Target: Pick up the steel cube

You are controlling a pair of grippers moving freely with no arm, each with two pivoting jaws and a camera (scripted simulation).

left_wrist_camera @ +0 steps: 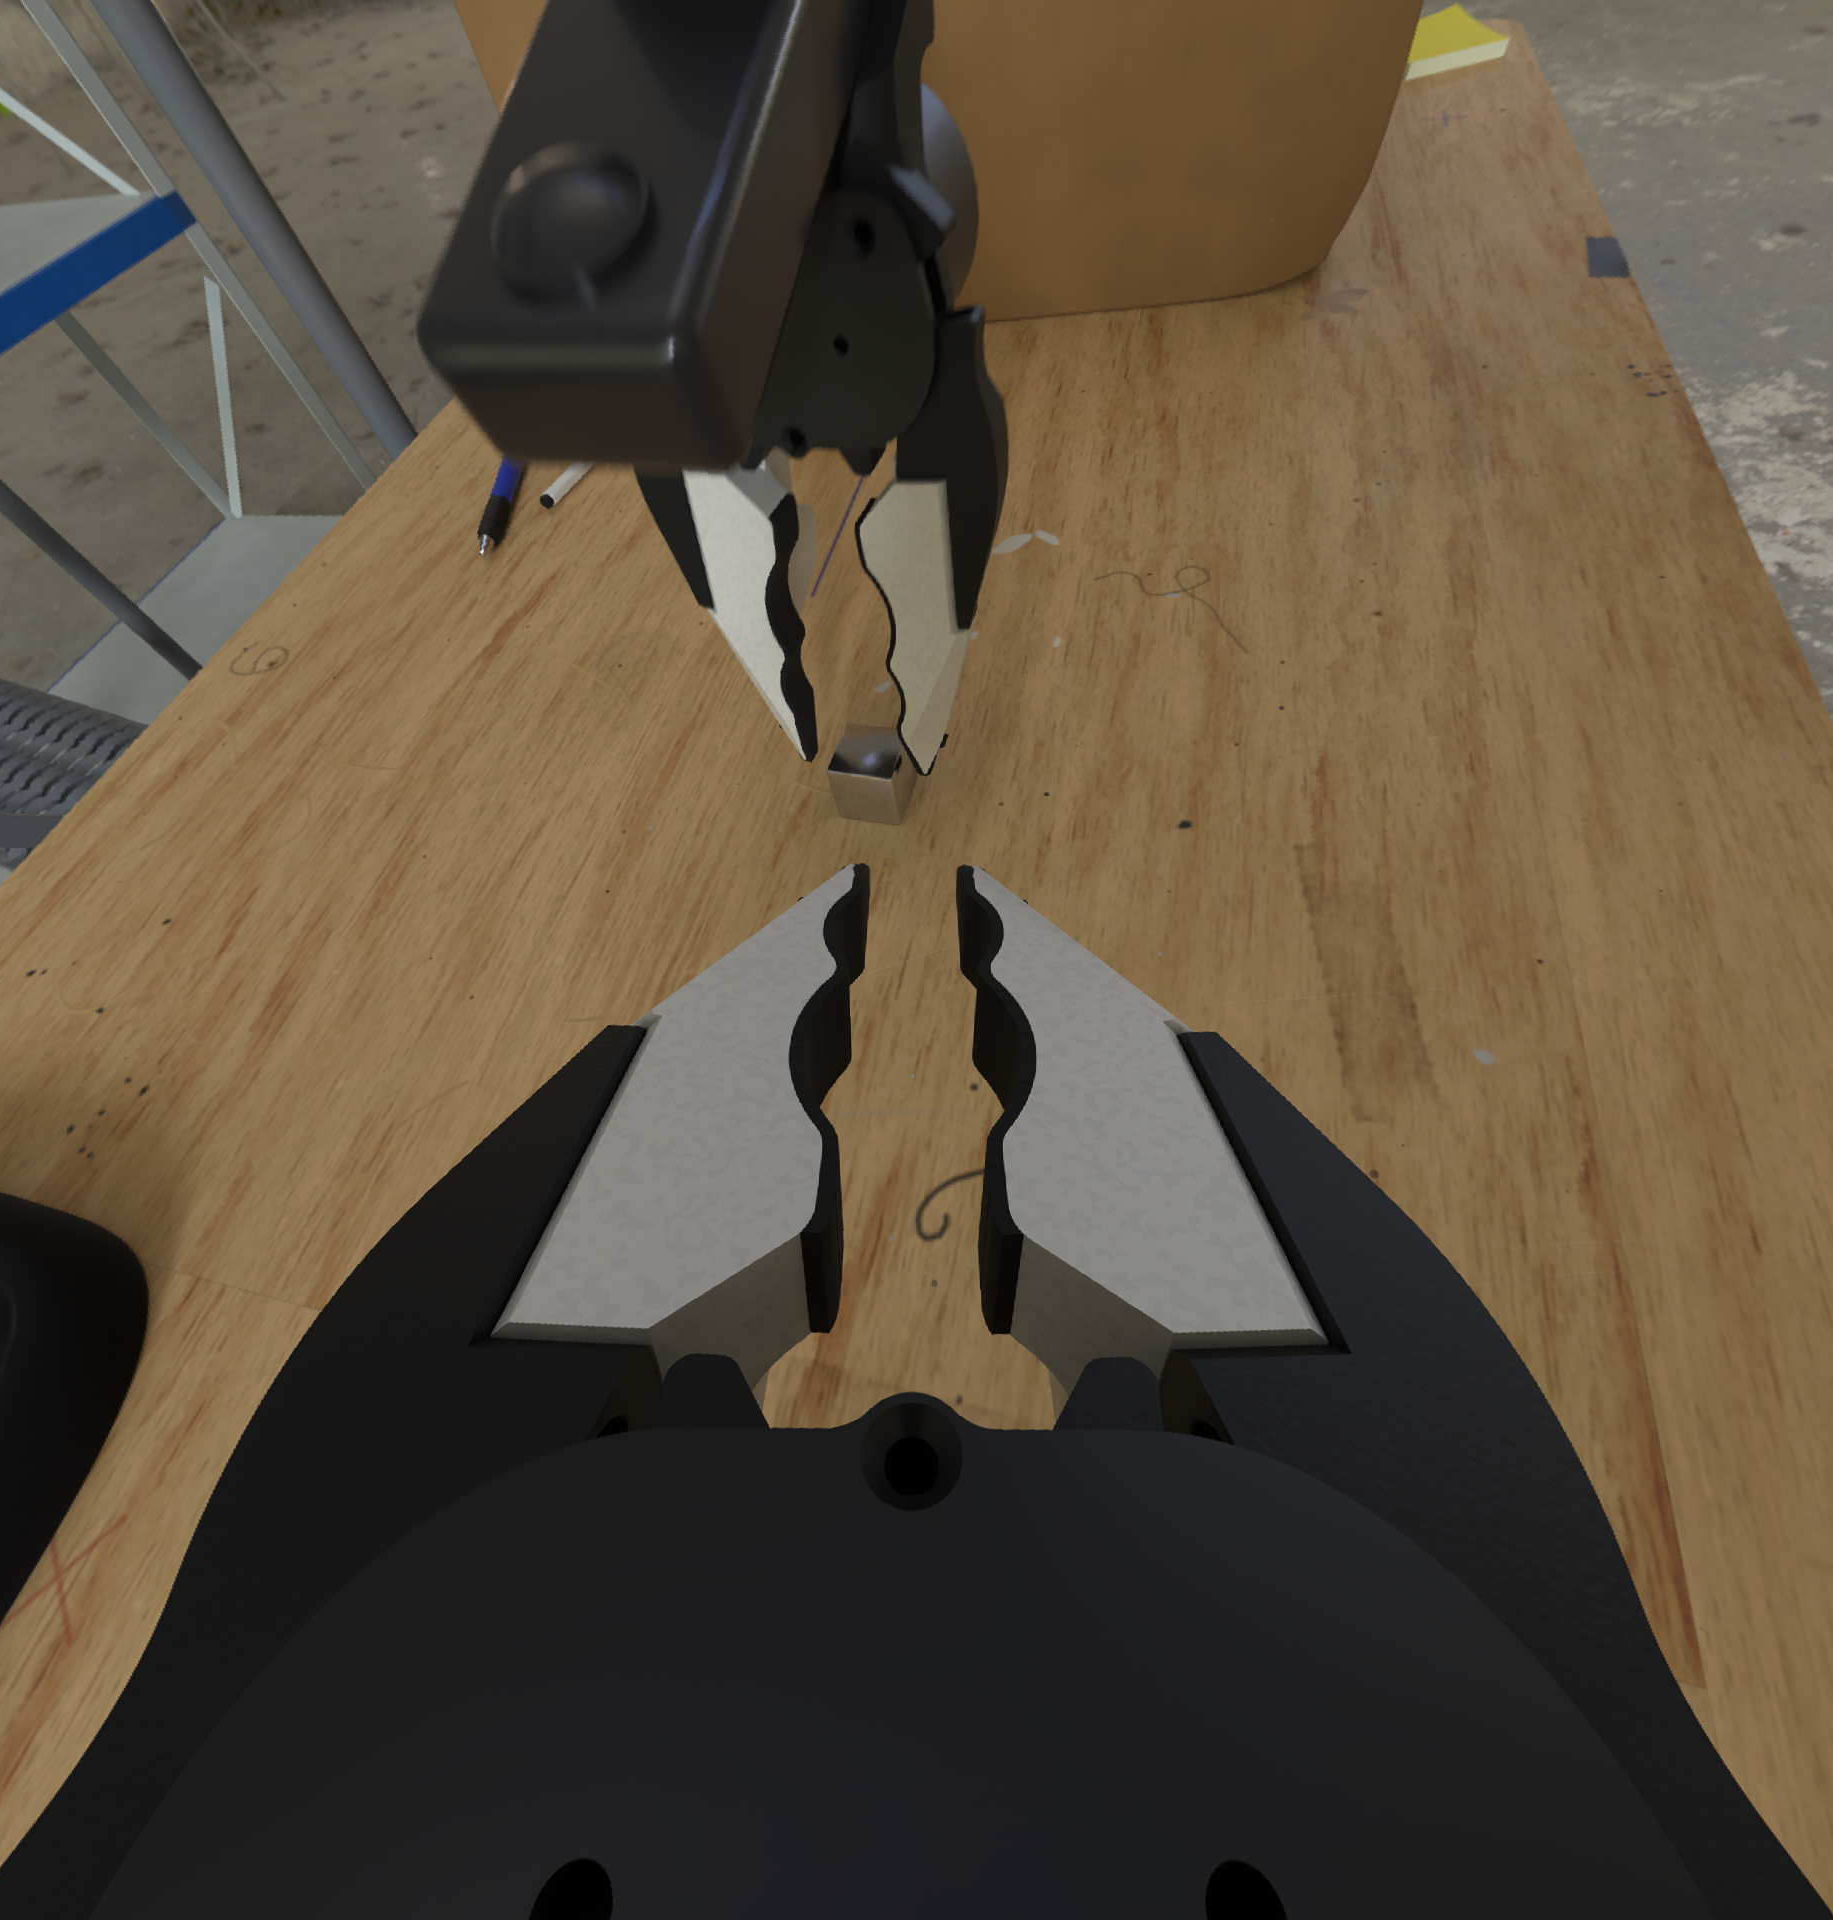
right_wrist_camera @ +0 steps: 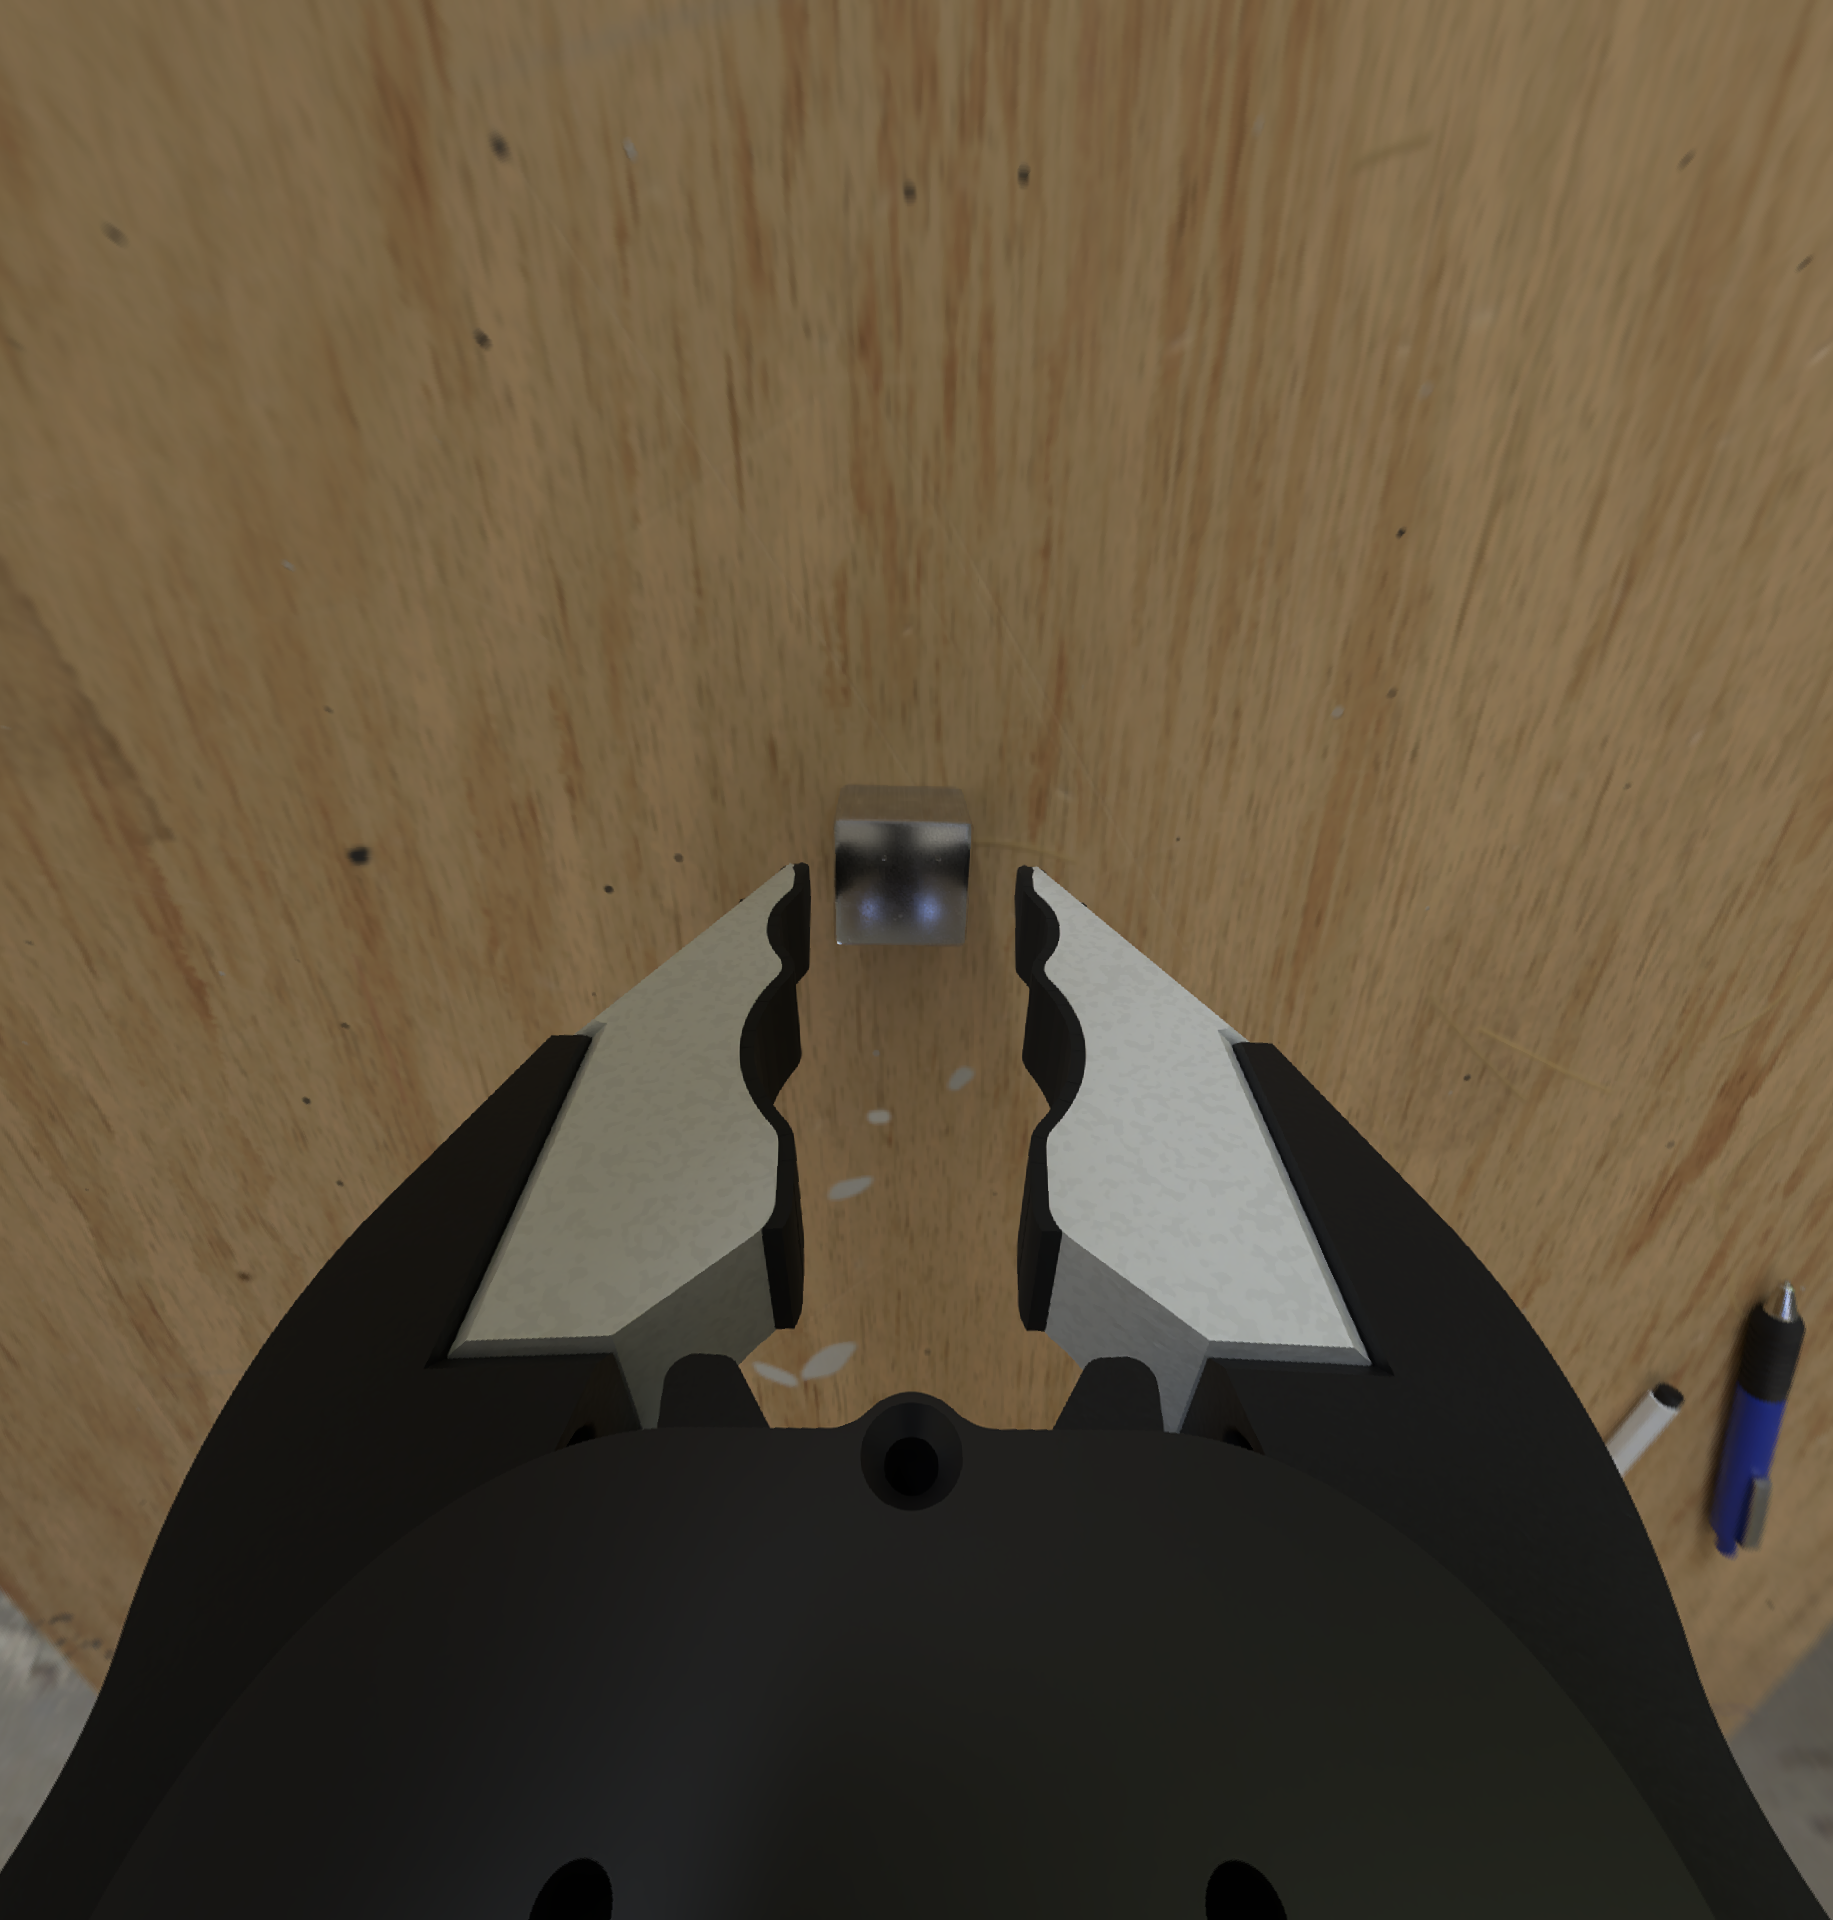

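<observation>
Cube point(right_wrist_camera: 899, 881) rests on the surface point(right_wrist_camera: 1307, 520); right hand-held gripper point(right_wrist_camera: 912, 883) spread, straddling it, not yet pinching. Left hand-held gripper point(left_wrist_camera: 912, 883) idles slightly parted. Closing and lifting remain.

It looked like a workshop or storeroom: a worn wooden desk point(left_wrist_camera: 1411, 831) marked with ink scribbles and paint flecks, a blue pen point(left_wrist_camera: 498, 506) lying on it, a cardboard box point(left_wrist_camera: 1182, 156) behind, metal shelving point(left_wrist_camera: 112, 312) and a rough concrete floor point(left_wrist_camera: 1743, 260).
</observation>
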